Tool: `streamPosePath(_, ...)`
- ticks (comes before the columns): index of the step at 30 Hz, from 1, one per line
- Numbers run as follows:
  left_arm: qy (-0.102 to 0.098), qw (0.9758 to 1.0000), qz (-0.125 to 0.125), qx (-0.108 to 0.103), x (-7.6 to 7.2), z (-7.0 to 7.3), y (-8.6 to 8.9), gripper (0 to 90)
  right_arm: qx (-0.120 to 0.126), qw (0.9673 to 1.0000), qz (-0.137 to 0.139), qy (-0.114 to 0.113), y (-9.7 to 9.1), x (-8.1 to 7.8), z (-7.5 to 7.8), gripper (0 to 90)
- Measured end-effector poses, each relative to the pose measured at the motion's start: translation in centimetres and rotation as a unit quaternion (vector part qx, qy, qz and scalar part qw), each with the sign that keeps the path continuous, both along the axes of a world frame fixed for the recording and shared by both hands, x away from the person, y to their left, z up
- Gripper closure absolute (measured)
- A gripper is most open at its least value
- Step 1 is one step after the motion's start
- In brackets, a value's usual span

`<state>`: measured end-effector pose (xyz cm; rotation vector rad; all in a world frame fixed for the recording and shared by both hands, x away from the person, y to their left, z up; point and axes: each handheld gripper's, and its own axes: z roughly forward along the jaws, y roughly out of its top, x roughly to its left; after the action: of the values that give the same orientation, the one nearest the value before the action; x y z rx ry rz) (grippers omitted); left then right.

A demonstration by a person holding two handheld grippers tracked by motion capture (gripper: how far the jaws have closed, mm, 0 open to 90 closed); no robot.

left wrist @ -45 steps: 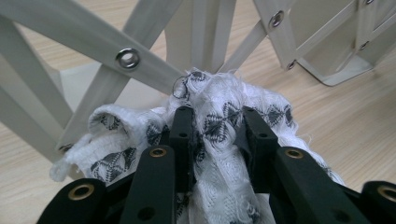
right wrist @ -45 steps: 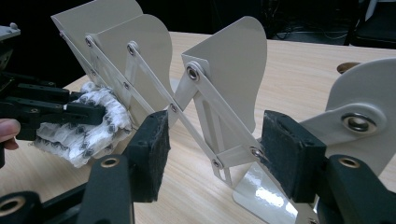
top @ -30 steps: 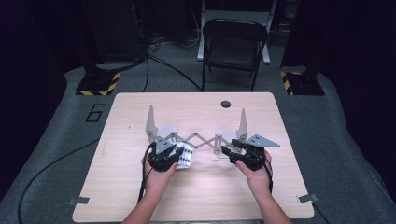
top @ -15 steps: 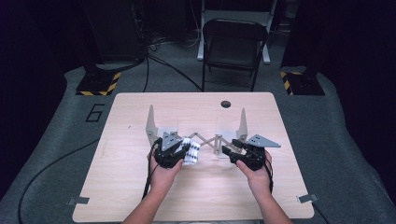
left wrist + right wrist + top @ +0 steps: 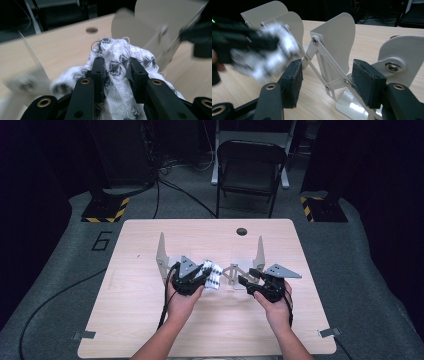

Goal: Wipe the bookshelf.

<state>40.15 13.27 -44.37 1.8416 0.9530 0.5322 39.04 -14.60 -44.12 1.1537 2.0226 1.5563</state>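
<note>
Folding chair [image 5: 251, 170] behind table [image 5: 140, 320]

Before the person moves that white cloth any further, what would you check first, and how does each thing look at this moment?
1. Left tool grips the white patterned cloth: ok, jaws pinch it.
2. Cloth free of the folding rack: cannot tell; in the high view it sits right beside the scissor links.
3. Right tool ready: ok, open, pads apart around the rack's links, pressing nothing.
4. Rack standing on the table: ok, panels upright.
5. Cables clear of the rack: ok.
</note>
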Motion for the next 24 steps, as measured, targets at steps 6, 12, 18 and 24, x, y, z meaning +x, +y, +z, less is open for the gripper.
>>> streamPosePath(6,0.057,0.9982,-0.004,0.015,0.3,-3.4,-0.8,70.5,0.003,1.0000,-0.001,0.000,-0.3,-0.1,0.1,42.2)
streamPosePath(12,-0.028,0.9992,-0.022,-0.020,-0.8,2.1,-1.2,70.5,0.005,1.0000,-0.003,-0.003,-0.3,-0.1,0.3,42.3)
streamPosePath(18,0.003,0.9998,-0.018,0.002,0.0,-0.1,-1.7,70.5,0.006,1.0000,-0.003,-0.004,-0.4,-0.1,0.3,42.2)
streamPosePath(24,0.041,0.9989,-0.014,0.016,0.3,-3.3,-1.8,71.2,0.007,1.0000,-0.005,-0.003,-0.5,-0.1,0.4,41.9)
